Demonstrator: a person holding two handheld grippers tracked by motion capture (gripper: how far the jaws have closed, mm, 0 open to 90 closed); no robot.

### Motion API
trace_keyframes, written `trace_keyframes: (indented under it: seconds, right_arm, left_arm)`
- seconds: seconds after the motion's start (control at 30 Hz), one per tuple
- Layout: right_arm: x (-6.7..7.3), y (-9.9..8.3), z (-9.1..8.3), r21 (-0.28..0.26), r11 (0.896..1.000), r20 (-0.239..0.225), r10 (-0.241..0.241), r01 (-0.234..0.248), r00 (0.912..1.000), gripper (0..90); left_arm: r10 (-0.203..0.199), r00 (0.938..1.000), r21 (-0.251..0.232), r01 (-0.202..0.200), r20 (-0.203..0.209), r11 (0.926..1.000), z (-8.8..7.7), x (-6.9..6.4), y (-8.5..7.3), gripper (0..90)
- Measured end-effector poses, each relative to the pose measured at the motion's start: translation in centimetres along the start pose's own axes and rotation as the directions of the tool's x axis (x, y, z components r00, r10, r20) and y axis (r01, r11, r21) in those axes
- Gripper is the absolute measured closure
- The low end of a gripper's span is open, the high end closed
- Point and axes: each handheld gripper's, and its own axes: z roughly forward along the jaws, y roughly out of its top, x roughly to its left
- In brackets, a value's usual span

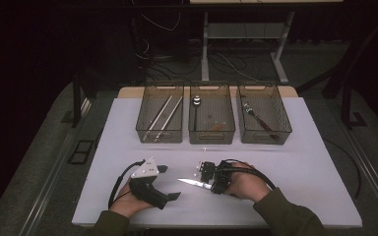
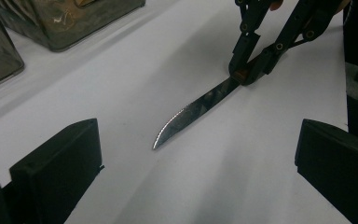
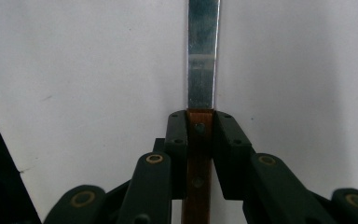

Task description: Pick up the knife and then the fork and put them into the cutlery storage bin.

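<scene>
Knife (image 1: 191, 183) lies flat on table (image 1: 300, 162) near front edge, about mid-width, blade pointing left toward left gripper (image 1: 165, 183). Right gripper (image 3: 200, 126) is clamped on the brown handle just behind the blade; pads sit on both sides of the wood, handle running straight down the gap betw. them. Left gripper's jaws stand apart w/ nothing betw. them, resting near front-left, tip of blade aimed its way but well apart.

Three bins (image 1: 211, 135) sit along the back edge: left w/ chopsticks, mid w/ a spoon, right w/ a fork. Judged step: lift knife & carry it to a bin. To do it well: keep grip square on handle so blade doesn't swing, lift level, keep tip clear of left hand, lower blade-first along bin's length rather than dropping.
</scene>
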Motion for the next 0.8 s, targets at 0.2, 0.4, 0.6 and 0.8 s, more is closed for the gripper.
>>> trace_keyframes:
  seconds: [0.2, 0.4, 0.6, 0.8]
  right_arm:
    - [-0.7, -1.2, -0.2, -0.08, 0.995, -0.046, 0.048, -0.052, 0.9978, 77.6]
    - [-2.1, -3.3, -1.2, -0.202, 0.973, -0.078, 0.102, -0.116, 0.9917, 77.7]
    - [-3.1, -4.8, -1.7, -0.282, 0.945, -0.113, 0.138, -0.165, 0.9839, 77.6]
    - [-4.1, -6.0, -2.2, -0.355, 0.905, -0.147, 0.192, -0.233, 0.9704, 77.5]
  left_arm:
    - [0.006, 1.0, 0.002, -0.006, 0.002, 1.0, 0.0, 0.1, 0.0, 0.0]
    - [0.004, 1.0, 0.004, -0.004, 0.001, 1.0, 0.0, 0.1, 0.0, 0.0]
    - [0.007, 1.0, 0.007, -0.007, 0.001, 1.0, 0.0, 0.0, 0.0, 0.0]
    - [0.007, 1.0, 0.006, -0.007, 0.003, 1.0, 0.0, 0.0, 0.0, 0.0]
